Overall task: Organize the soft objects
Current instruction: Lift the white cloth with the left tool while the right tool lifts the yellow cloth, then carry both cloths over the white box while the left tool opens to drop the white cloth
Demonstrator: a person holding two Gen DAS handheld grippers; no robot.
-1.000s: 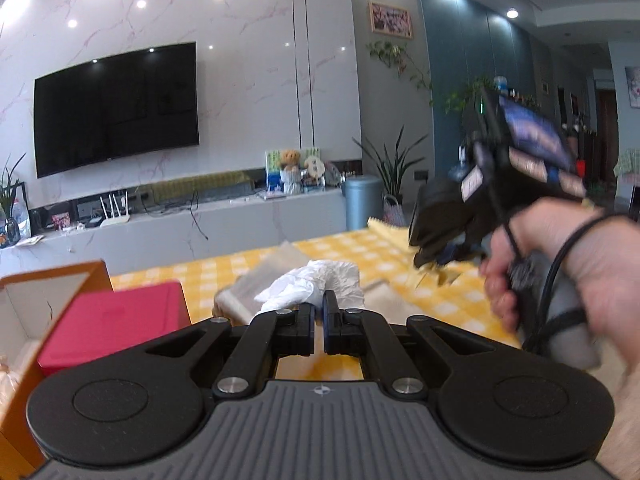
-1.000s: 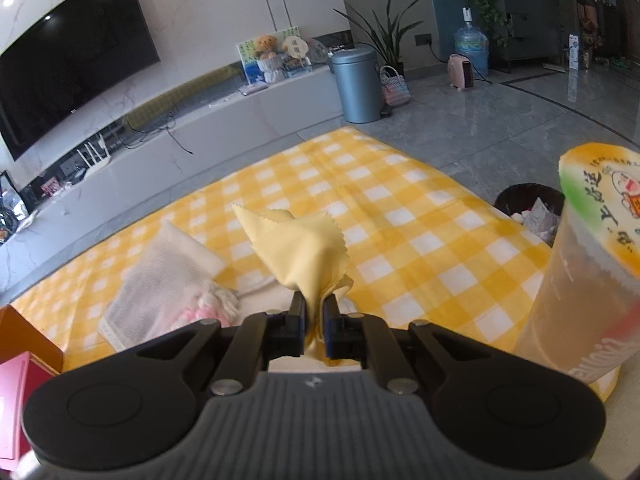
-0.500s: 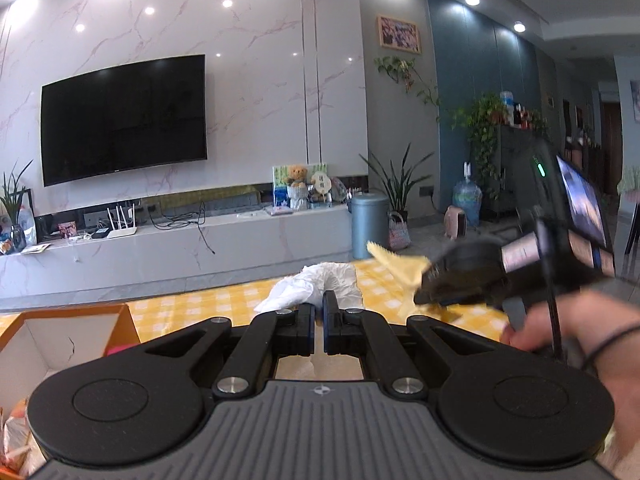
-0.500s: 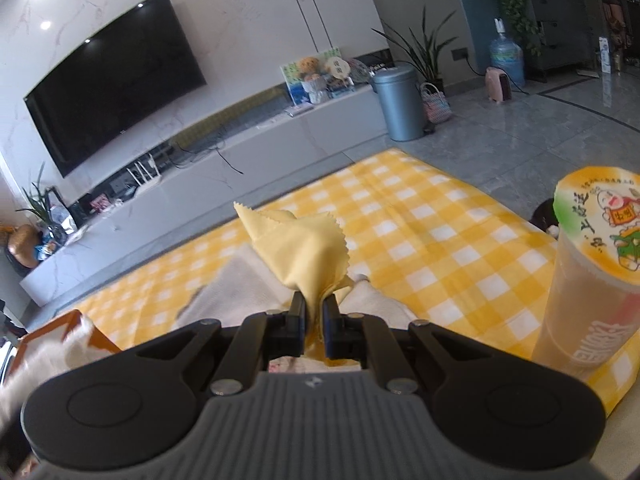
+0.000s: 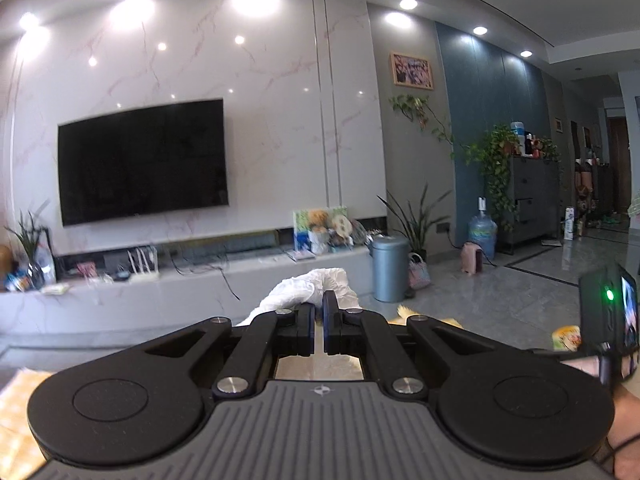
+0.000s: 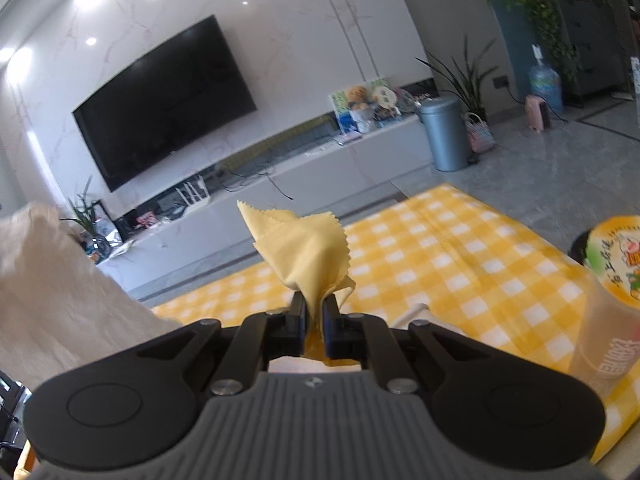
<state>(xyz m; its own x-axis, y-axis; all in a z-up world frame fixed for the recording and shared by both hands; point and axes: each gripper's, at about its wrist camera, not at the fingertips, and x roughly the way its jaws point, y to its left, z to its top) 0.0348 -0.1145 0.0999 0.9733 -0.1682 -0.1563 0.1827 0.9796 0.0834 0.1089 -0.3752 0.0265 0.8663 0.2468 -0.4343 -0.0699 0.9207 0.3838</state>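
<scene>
My left gripper (image 5: 319, 305) is shut on a crumpled white cloth (image 5: 308, 292) and holds it high, facing the TV wall. The same white cloth shows blurred at the left of the right wrist view (image 6: 52, 276). My right gripper (image 6: 314, 308) is shut on a yellow cloth with zigzag edges (image 6: 304, 248), held above the yellow checked tablecloth (image 6: 440, 248). A tip of the yellow cloth (image 5: 404, 312) and the right gripper's body (image 5: 608, 312) show low on the right in the left wrist view.
A sealed drink cup with a printed lid (image 6: 612, 280) stands on the table at the right. A corner of the checked tablecloth (image 5: 16, 408) shows at lower left. A blue-grey bin (image 6: 444, 136) stands on the floor beyond the table.
Both grippers have risen with their cloths and tilted up. The orange box and red item have left the left wrist view. The white cloth has moved in close on the right gripper's left.
</scene>
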